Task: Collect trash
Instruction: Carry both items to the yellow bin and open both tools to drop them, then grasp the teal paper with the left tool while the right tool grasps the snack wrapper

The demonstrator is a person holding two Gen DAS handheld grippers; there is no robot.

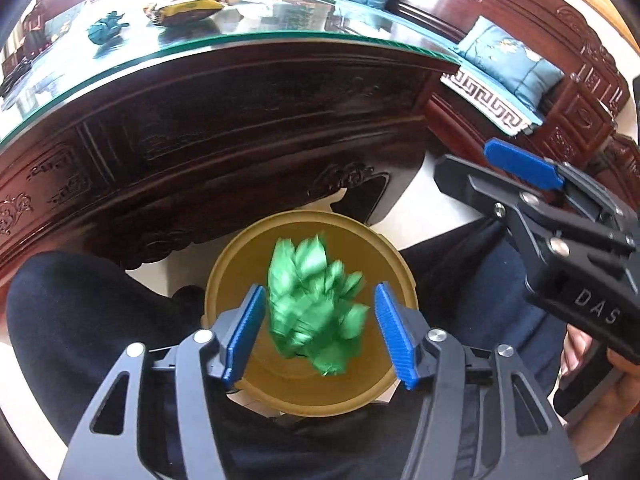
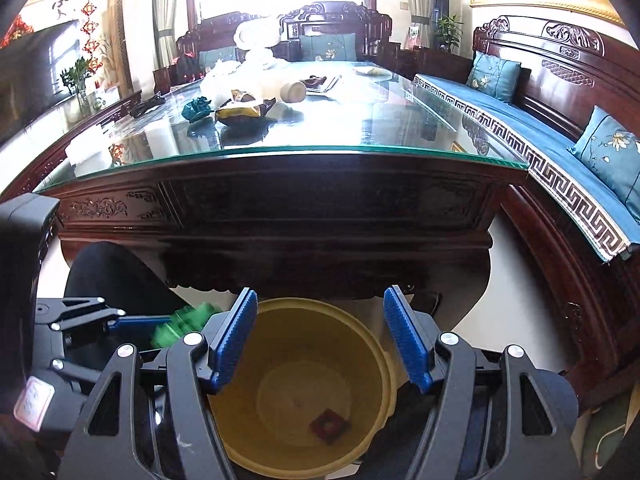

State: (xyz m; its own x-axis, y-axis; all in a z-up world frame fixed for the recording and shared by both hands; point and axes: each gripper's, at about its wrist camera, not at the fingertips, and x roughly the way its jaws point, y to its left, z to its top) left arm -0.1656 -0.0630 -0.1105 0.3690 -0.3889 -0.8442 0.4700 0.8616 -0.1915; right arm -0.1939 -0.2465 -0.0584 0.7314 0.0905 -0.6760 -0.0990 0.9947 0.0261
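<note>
A crumpled green wad (image 1: 316, 308), blurred, hangs between the blue pads of my left gripper (image 1: 320, 292), right above the yellow bin (image 1: 224, 272). Gaps show on both sides, so the pads do not press on it and the gripper is open. My right gripper (image 2: 320, 296) stands open with nothing in it over the same bin (image 2: 384, 356). A small red scrap (image 2: 329, 426) lies on the bin's floor. The right wrist view shows the green wad (image 2: 184, 322) at the left, by a left-gripper finger (image 2: 136, 322). My right gripper (image 1: 466, 156) shows at the right of the left wrist view.
A glass-topped carved wooden table (image 2: 280, 152) stands just behind the bin. On it lie a teal crumpled paper (image 2: 197, 109) and a yellow snack bag (image 2: 244, 111). A person's dark-trousered legs (image 1: 80, 312) flank the bin. A bench with blue cushions (image 2: 560, 148) runs along the right.
</note>
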